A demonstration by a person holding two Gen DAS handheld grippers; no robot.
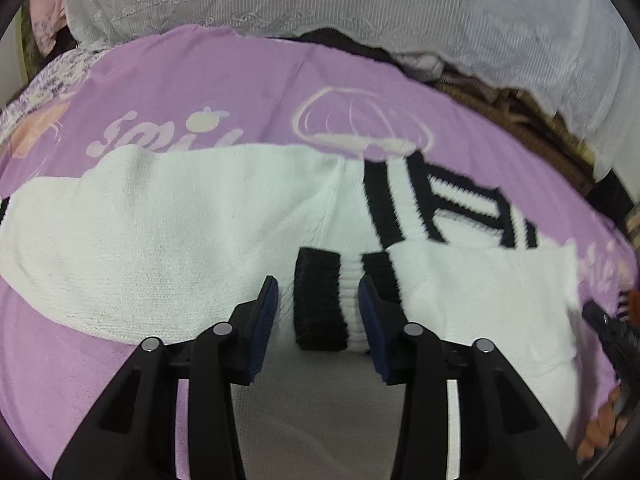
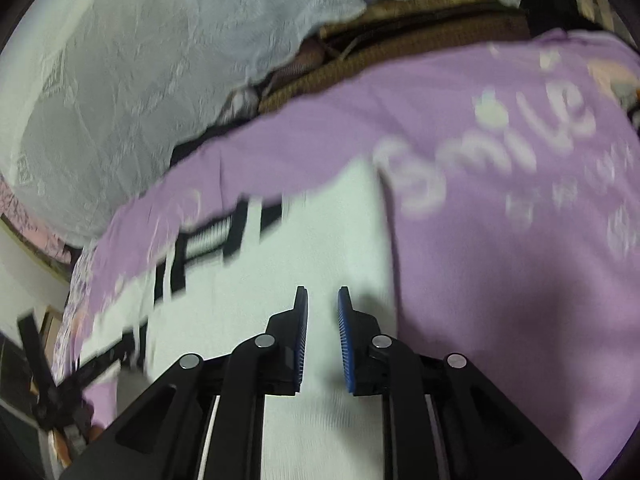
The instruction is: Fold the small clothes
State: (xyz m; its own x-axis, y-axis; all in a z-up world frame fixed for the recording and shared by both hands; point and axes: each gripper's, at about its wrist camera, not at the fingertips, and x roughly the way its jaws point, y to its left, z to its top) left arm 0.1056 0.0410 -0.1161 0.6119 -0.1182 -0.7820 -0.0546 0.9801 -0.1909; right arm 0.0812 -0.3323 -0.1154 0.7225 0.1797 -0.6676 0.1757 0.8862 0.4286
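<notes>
Folding looks half done on the white knitted black-striped sock (image 1: 168, 232) over the purple printed blanket (image 1: 200, 80). Left tool (image 1: 318, 296) straddles its striped cuff, part-open; right tool (image 2: 323, 304) stands narrow, gripping nothing visible.

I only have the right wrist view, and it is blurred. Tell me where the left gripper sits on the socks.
Observer: The left gripper straddles the black-and-white striped cuff of the near sock.
Operator: Say whether it has pinched that cuff.
Observer: Not as far as I can see. The gripper is open, and one pad stands clear of the black band.
Operator: Report what lies beyond that cuff.
Observer: A second sock lies flat across the purple blanket, with its white foot running to the left of the picture.
</notes>
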